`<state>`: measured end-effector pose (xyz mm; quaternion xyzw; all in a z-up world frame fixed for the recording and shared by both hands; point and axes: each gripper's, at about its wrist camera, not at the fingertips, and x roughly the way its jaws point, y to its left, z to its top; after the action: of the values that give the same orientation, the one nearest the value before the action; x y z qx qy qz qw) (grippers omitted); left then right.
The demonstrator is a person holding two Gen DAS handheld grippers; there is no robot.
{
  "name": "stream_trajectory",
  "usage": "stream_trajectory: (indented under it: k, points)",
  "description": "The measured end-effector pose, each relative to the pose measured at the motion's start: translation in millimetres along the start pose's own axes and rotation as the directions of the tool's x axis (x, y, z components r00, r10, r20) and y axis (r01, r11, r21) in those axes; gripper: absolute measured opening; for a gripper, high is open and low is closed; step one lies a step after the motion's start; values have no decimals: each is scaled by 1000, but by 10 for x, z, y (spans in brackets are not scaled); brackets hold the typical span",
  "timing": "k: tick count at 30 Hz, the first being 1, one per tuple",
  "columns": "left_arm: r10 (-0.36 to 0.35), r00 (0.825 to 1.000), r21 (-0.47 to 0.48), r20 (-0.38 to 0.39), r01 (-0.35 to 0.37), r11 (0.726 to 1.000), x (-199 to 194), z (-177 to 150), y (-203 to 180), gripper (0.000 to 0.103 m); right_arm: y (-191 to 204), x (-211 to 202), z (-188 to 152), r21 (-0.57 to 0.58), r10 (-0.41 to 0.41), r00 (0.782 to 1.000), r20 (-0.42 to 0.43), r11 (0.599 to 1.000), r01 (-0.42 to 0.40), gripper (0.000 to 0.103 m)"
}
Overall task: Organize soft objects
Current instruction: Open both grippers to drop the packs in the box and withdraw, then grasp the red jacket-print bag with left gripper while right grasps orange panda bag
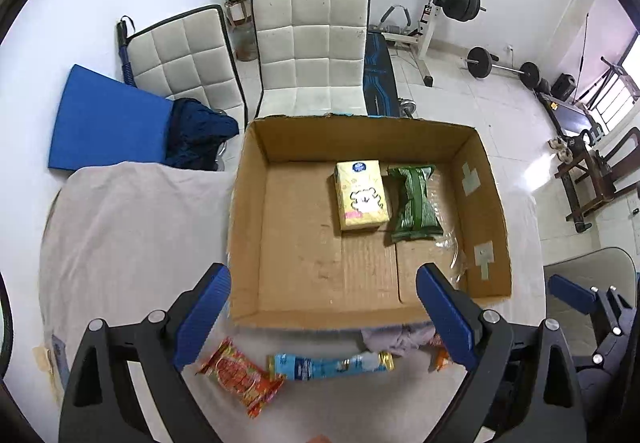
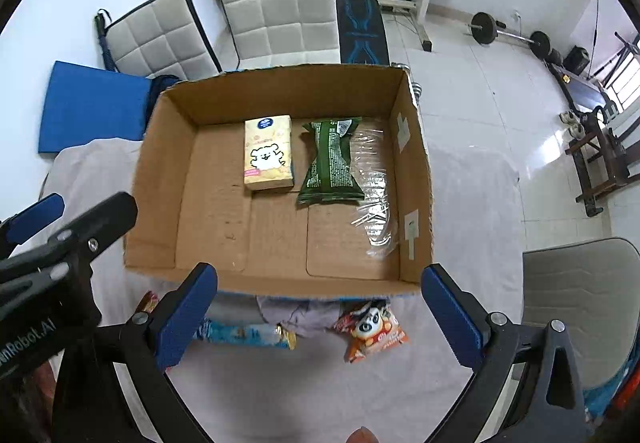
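Already, in the left wrist view, our left gripper [image 1: 323, 317] hangs with jaws spread wide and empty at the frame's bottom, above the red snack packet [image 1: 240, 377] and blue wafer pack [image 1: 330, 365] on the cloth-covered table [image 1: 132, 227]. At centre, the cardboard box [image 1: 248, 235] holds a yellow tissue pack [image 1: 361, 194] and green packet [image 1: 414, 203].

From the right wrist view, our right gripper [image 2: 320, 317] is likewise wide open and empty, low in frame over the panda snack bag [image 2: 374, 331] and lilac cloth [image 2: 304, 315]; clear plastic [image 2: 372, 195] lies at the box's right. We judge we're between picks: next, lower one gripper, close gently on a packet, and lift it over the near wall.
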<state>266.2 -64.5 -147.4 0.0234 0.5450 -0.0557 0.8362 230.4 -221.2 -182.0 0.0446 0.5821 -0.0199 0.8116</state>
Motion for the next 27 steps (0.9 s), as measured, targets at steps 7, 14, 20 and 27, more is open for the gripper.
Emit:
stream_trajectory:
  k: [7, 14, 20, 27]
  points:
    - [35, 999, -59, -30, -37, 998, -138, -310, 167, 95, -418, 52, -313, 74, 15, 998, -55, 997, -11, 103]
    - [-5, 980, -126, -201, -21, 992, 425, -872, 224, 95, -812, 797, -677, 151, 47, 978, -201, 988, -16, 103]
    - [-140, 922, -292, -361, 31, 956, 1085, -1302, 312, 95, -925, 1450, -896, 168, 80, 952, -296, 985, -30, 102]
    - [-116, 905, -435, -409, -82, 897, 1397, -1621, 761, 95, -845, 1848, -1045, 115, 82, 933, -350, 992, -44, 73]
